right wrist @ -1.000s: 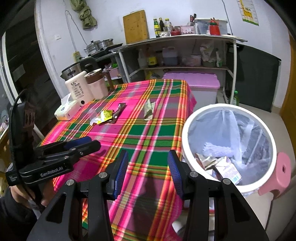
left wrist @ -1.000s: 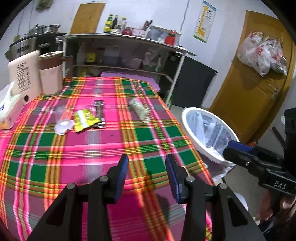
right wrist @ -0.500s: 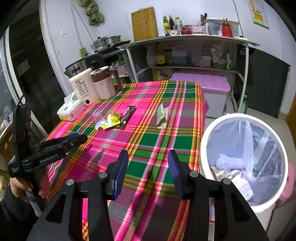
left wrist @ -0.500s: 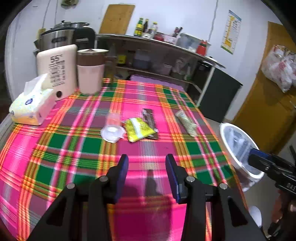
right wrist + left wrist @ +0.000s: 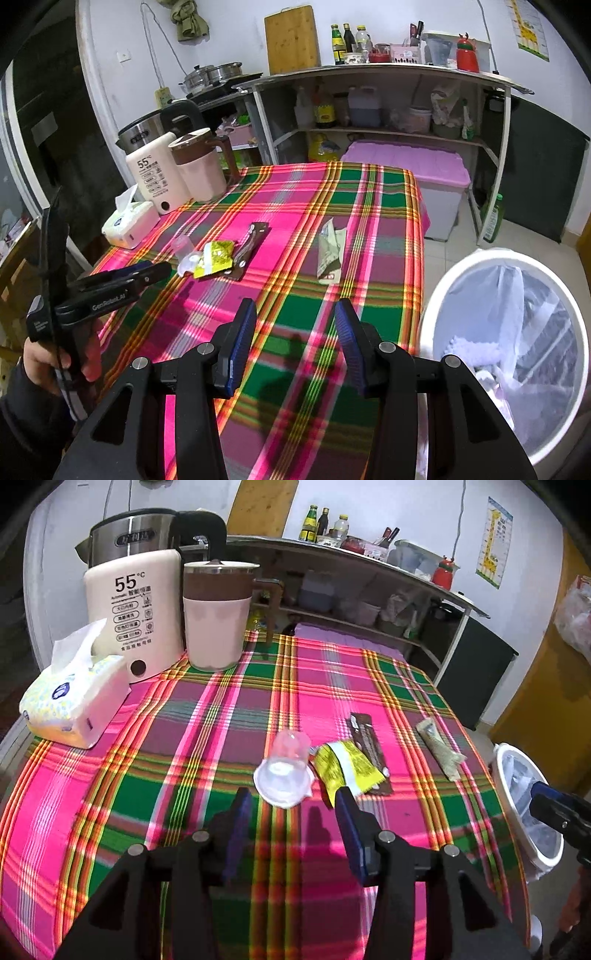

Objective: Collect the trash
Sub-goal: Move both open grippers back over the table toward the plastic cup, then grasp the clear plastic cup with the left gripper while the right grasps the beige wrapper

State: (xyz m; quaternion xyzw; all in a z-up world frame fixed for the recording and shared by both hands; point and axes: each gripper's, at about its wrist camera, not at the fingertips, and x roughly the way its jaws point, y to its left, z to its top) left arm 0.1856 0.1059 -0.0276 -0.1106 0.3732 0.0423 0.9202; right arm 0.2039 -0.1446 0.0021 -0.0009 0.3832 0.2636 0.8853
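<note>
On the plaid tablecloth (image 5: pixel 207 738) lie a clear plastic cup on its side (image 5: pixel 284 771), a yellow wrapper (image 5: pixel 343 768), a brown wrapper (image 5: pixel 365 746) and a grey-green packet (image 5: pixel 439 751). My left gripper (image 5: pixel 293 805) is open and empty, just short of the cup. My right gripper (image 5: pixel 295 325) is open and empty above the table's near right part. The same trash shows in the right wrist view: cup (image 5: pixel 186 254), yellow wrapper (image 5: pixel 216 256), brown wrapper (image 5: pixel 251 245), packet (image 5: pixel 330 253). The white bin with a plastic liner (image 5: pixel 513 354) stands right of the table.
A tissue pack (image 5: pixel 74 705), a white kettle (image 5: pixel 133 609) and a pink jug (image 5: pixel 218 616) stand at the table's far left. A shelf unit with bottles (image 5: pixel 369 92) and a pink-lidded box (image 5: pixel 410 177) are behind the table. The bin also shows in the left wrist view (image 5: pixel 524 805).
My left gripper has swung left and moved in toward the clear cup. My right gripper has shifted slightly, so the bin sits further right. Both stay open.
</note>
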